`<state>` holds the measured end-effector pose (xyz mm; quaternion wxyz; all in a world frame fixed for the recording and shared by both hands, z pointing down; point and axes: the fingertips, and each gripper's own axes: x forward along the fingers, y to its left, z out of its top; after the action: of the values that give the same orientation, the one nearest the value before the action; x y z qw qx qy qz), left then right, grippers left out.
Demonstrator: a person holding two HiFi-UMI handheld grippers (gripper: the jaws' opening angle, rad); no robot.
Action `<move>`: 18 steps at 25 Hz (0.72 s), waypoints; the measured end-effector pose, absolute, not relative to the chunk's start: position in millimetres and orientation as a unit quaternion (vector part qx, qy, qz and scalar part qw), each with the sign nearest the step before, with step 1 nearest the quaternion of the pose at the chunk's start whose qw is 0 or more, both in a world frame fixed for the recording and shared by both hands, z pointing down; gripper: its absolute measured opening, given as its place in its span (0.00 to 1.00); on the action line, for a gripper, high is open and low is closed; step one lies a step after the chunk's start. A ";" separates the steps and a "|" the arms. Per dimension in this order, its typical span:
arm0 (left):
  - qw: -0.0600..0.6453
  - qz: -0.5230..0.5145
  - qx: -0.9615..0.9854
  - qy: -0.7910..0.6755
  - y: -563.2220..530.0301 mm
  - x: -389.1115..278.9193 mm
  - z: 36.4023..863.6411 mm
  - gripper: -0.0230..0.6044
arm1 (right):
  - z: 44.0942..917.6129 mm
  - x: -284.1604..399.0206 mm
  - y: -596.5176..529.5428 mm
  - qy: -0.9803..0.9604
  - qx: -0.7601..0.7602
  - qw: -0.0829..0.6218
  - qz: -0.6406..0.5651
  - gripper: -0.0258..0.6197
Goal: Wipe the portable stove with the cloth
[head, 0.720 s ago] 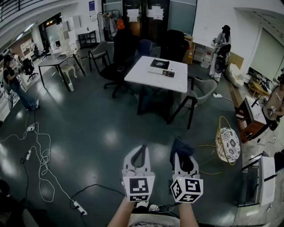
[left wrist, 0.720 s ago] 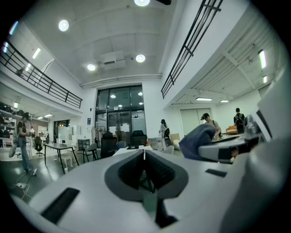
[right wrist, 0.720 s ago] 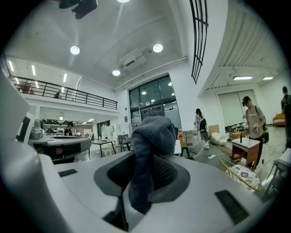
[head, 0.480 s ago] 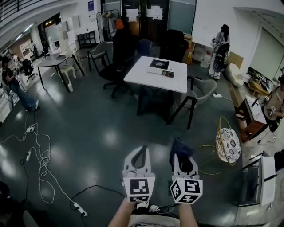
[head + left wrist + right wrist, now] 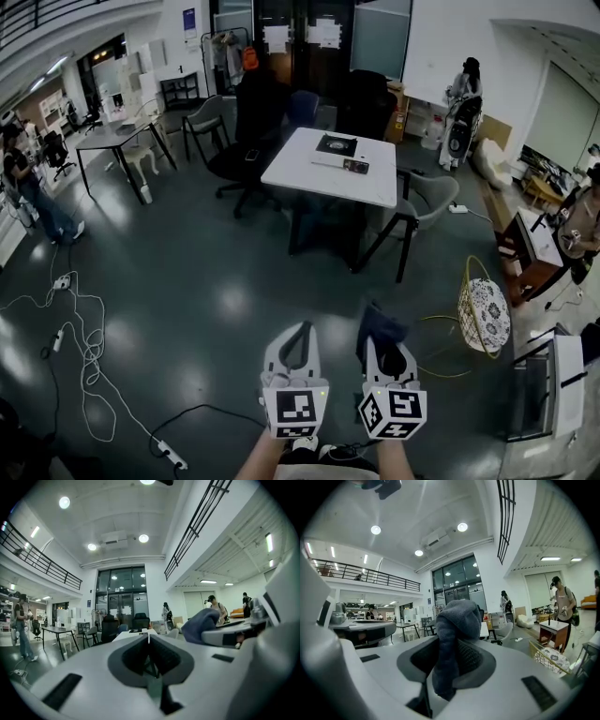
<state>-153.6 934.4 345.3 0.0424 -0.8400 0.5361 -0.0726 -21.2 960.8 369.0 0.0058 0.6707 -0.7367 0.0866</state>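
1. Your right gripper (image 5: 455,637) is clamped on the cloth (image 5: 457,618). The dark fabric is bunched between the jaws, with a lump rising over the tips and a tail hanging down behind them.
2. Your left gripper (image 5: 149,639) has its jaws pressed together with nothing between them. It rides just beside the right one, and both are held low in front of you.
3. The cloth looks pinched by a fold rather than spread out. I judge it could slide out when you drag it over the stove (image 5: 338,148), or wipe with only a small wad touching.
4. There is a second risk: the stove may skid on the smooth white table (image 5: 309,176) under the wipe if nothing braces it. Your left gripper is free for that.
5. Chairs crowd the table on your way there — a grey chair (image 5: 427,192) on its right side and a black chair (image 5: 246,117) at its far left. Loose cables (image 5: 80,323) lie on the floor off to your left, and a trip could cost you the grip.
6. The stove lies well apart from both sets of jaws, ahead across open floor on the far half of the table, near its back edge. No wiping has begun.
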 end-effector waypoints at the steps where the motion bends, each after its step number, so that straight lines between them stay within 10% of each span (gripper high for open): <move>1: 0.042 -0.073 -0.841 0.535 933.2 -155.1 345.8 0.07 | 369.5 -22.4 959.7 -0.736 0.672 0.006 0.086 0.20; 18: 0.042 -0.085 -0.842 0.531 863.1 -148.5 361.5 0.07 | 382.4 -13.2 890.1 -0.733 0.674 0.016 0.089 0.20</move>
<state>-148.5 863.1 361.5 0.0418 -0.8419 0.5311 -0.0852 -13.2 890.1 382.4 0.0155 0.6743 -0.7329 0.0890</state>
